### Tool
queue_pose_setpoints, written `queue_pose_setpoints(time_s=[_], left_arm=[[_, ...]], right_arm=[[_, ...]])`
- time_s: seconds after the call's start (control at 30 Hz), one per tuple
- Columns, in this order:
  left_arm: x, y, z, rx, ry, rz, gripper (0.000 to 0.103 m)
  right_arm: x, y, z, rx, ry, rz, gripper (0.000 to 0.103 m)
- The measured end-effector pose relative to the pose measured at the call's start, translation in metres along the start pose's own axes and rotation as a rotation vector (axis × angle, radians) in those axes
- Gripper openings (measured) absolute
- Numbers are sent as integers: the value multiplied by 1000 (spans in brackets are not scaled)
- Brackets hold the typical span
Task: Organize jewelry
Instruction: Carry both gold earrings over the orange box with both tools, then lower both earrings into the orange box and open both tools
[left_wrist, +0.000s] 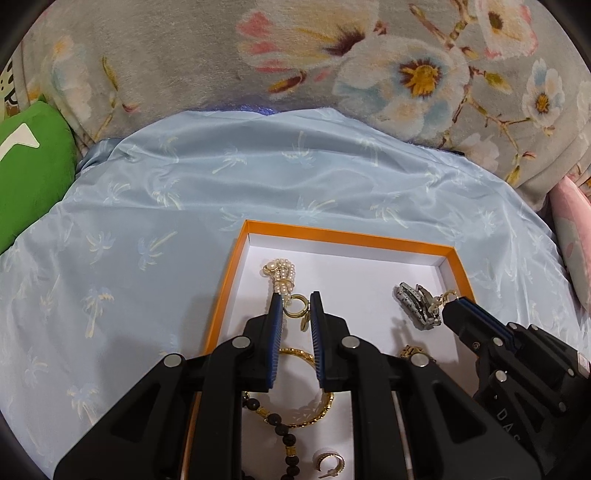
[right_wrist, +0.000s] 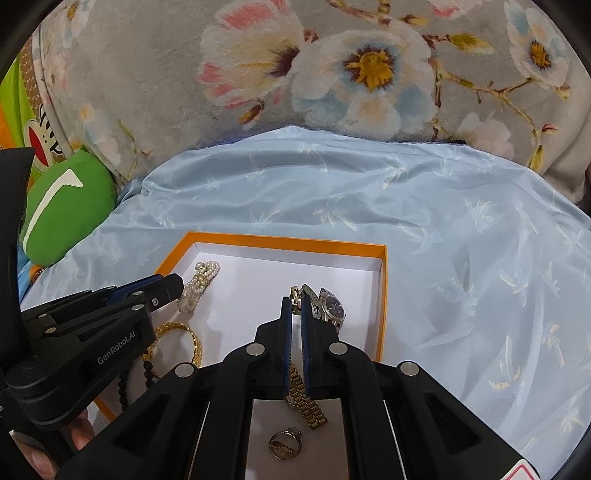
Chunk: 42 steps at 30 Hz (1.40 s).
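An orange-rimmed white tray lies on a light blue cloth. In it lie a pearl piece, a gold hoop earring, a gold bangle, a black bead string, a silver watch, a gold watch band and a ring. My left gripper is open around the hoop earring. My right gripper is shut on a small gold earring beside the silver watch.
A grey floral blanket lies beyond the blue cloth. A green cushion sits at the left and a pink item at the right.
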<state>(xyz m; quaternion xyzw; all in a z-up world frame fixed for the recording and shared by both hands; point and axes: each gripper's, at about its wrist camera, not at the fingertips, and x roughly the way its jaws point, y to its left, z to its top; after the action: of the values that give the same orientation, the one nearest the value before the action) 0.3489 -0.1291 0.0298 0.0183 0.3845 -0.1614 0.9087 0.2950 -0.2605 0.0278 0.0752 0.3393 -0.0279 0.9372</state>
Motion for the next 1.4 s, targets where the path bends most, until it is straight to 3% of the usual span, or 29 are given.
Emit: queue_pose_setpoints(time_s=[1.4], left_arm=[[9,-4,-8,32,17,35,15]], right_arm=[[6,2,-4,-18,14,-10,4]])
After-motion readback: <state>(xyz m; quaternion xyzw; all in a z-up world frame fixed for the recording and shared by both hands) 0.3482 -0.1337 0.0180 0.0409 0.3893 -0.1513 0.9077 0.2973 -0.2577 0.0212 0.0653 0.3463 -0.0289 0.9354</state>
